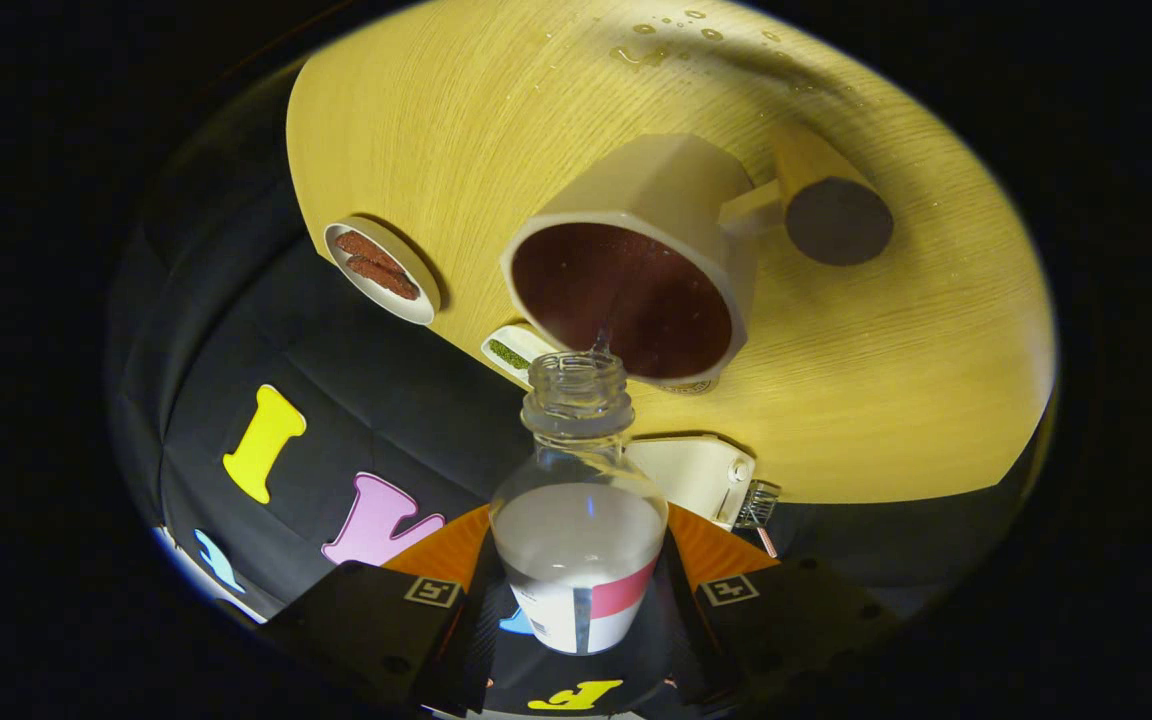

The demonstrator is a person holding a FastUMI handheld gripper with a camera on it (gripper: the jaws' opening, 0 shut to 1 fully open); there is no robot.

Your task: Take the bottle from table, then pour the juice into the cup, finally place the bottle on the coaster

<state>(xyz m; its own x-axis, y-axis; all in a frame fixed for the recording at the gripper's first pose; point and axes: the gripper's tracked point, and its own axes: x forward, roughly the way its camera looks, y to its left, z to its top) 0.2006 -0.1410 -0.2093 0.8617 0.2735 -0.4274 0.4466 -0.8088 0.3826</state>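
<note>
Tabletop point(866, 400); bottle point(579, 500) between fingers point(376, 620)

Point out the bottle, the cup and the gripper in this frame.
bottle point(577, 520): gripper view, on its clear body, held between the fingers.
cup point(636, 200): gripper view, on its outer wall.
gripper point(581, 600): gripper view, midway between the fingertips, shut on the bottle.

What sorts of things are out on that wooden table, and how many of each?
Cups: 1, the cream cup the bottle in the claw pours into.
Round white dishes: 1.
Small white pieces by the cup: 2.
Total: 4, bottle apart.
</note>
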